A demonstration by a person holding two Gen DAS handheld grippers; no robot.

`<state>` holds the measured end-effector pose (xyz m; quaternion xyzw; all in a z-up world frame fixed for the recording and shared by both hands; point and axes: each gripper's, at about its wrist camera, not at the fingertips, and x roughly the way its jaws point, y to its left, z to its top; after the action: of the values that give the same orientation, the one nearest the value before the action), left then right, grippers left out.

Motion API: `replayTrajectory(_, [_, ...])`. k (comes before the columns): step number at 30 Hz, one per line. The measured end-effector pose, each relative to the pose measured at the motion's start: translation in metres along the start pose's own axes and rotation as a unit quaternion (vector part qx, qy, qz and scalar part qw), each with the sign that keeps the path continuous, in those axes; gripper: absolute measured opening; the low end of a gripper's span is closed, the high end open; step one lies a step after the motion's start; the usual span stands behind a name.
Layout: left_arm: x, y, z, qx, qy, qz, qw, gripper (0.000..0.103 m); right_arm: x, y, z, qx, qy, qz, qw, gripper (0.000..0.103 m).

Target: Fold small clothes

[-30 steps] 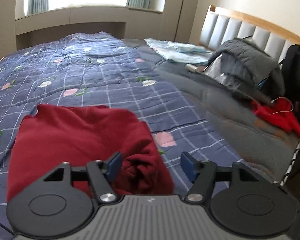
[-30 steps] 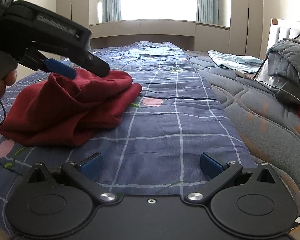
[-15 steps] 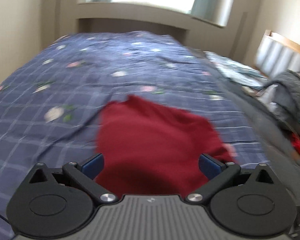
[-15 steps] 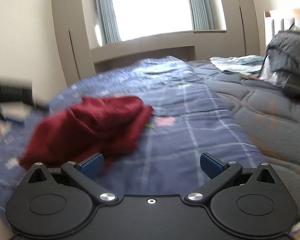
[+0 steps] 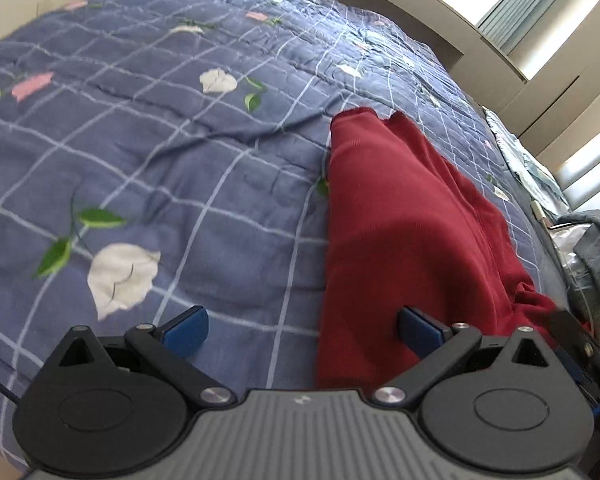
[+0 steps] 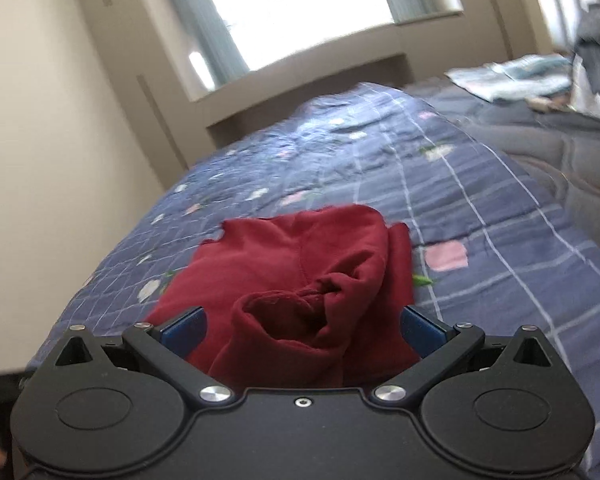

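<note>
A dark red garment point(image 5: 404, 220) lies folded over on the blue checked quilt point(image 5: 160, 152). In the left wrist view my left gripper point(image 5: 302, 334) is open over the garment's left edge, with one finger above the quilt and the other above the cloth. In the right wrist view the garment point(image 6: 300, 264) shows a bunched, rolled end right in front of my right gripper point(image 6: 302, 330). The right gripper is open, its fingers on either side of that bunched end and holding nothing.
The quilt point(image 6: 480, 184) covers the bed up to a window ledge. A grey mattress pad point(image 6: 572, 148) runs along the right, with a light blue folded cloth point(image 6: 512, 76) and a grey jacket point(image 5: 596, 248) on it. A wall stands at the left.
My left gripper has opened wider and swung left over the garment's left edge. My right gripper has moved left and close up to the garment's bunched end.
</note>
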<state>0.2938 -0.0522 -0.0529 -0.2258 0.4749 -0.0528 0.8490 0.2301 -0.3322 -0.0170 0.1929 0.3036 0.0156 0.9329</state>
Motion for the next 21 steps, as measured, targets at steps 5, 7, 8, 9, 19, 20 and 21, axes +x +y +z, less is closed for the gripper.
replayTrajectory(5, [-0.001, 0.001, -0.006, 0.005, -0.001, -0.010, 0.9999, 0.102, -0.001, -0.016, -0.006, 0.086, 0.002, 0.024, 0.996, 0.077])
replayTrajectory(7, [-0.002, 0.001, -0.008, 0.009, -0.001, -0.014, 0.9999, 0.102, -0.004, -0.019, -0.009, 0.094, -0.001, 0.022, 0.995, 0.048])
replayTrajectory(8, [-0.002, 0.001, -0.009, 0.011, -0.002, -0.016, 0.9998, 0.100, -0.007, -0.020, -0.010, 0.098, -0.001, 0.022, 0.995, 0.036])
replayTrajectory(9, [-0.003, 0.002, -0.009, 0.014, -0.003, -0.014, 0.9998, 0.093, -0.010, -0.022, -0.012, 0.101, -0.001, 0.020, 0.995, 0.031])
replayTrajectory(19, [-0.003, 0.004, -0.010, 0.014, 0.008, -0.052, 0.9985, 0.066, -0.021, -0.028, -0.040, 0.066, 0.019, -0.002, 0.998, 0.006])
replayTrajectory(20, [-0.003, 0.005, -0.010, 0.013, 0.010, -0.053, 0.9984, 0.066, -0.020, -0.031, -0.044, 0.070, 0.022, -0.004, 0.997, 0.006])
replayTrajectory(21, [-0.002, 0.006, -0.011, 0.012, 0.011, -0.054, 0.9984, 0.066, -0.020, -0.033, -0.047, 0.073, 0.022, -0.006, 0.997, 0.006])
